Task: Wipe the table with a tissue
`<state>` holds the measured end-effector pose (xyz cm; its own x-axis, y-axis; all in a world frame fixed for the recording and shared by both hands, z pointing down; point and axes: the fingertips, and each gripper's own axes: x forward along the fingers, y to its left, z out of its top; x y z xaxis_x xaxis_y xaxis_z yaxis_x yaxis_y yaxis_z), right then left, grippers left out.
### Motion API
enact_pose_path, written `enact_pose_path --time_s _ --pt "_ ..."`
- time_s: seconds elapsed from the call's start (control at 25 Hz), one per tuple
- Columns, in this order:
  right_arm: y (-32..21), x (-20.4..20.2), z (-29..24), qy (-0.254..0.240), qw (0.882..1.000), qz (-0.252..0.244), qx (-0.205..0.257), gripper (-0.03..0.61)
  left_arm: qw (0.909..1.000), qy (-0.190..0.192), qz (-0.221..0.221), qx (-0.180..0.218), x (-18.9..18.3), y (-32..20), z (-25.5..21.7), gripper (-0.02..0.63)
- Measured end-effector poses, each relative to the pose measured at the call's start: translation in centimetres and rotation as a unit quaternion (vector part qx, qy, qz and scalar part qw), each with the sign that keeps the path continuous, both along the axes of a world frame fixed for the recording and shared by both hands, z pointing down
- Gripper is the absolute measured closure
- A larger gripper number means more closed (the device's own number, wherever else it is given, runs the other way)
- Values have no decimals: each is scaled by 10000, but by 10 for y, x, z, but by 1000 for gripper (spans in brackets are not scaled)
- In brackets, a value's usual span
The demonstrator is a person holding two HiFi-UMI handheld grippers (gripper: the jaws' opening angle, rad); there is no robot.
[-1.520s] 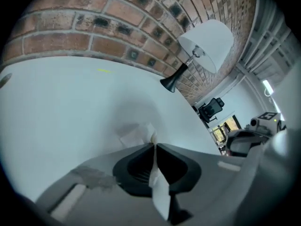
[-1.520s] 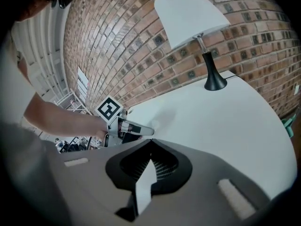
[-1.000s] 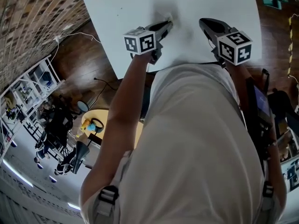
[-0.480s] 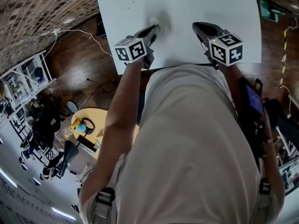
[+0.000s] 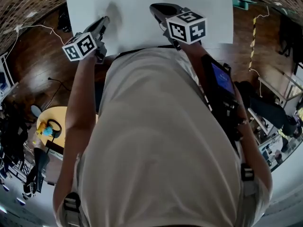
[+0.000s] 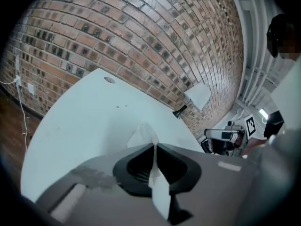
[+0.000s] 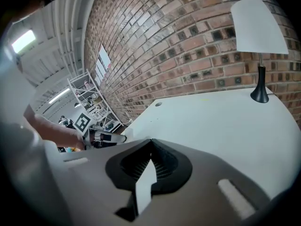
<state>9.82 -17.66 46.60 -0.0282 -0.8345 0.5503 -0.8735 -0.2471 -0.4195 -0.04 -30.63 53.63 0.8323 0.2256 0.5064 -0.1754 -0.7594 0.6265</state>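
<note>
Tissue (image 6: 142, 134) pinched in my left gripper (image 5: 105, 20), arm reaching forward over the table's (image 5: 135, 1) near-left edge; my right gripper (image 5: 153, 7) alongside, jaws together.

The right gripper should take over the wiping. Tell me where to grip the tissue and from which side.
Probably the loose white corner of the tissue that pokes out past the left gripper, whose jaws are shut on the rest. Bring the right gripper, now shut, in from beyond those tips, opened first.
</note>
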Motion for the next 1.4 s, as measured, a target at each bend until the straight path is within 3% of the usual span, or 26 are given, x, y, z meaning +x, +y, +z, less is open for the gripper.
enact_pose_path --time_s 0.28,0.52,0.8,1.12,1.4 --pt "-13 -12 -3 -8 9997 -257 -55 571 9997 -34 -142 202 2 -21 3 592" --pt "-26 -19 22 -134 9994 -270 -175 571 9972 -241 -203 683 18 -67 12 592" --pt "-22 -7 14 -268 9994 -160 -140 571 9865 -933 -535 1237 52 -119 27 592" --pt "5 21 30 -392 9987 244 -203 571 9793 -1486 -409 1309 70 -130 56 594" --pt "5 30 33 -325 9991 153 -223 571 9742 -1670 -67 1519 79 -124 56 594"
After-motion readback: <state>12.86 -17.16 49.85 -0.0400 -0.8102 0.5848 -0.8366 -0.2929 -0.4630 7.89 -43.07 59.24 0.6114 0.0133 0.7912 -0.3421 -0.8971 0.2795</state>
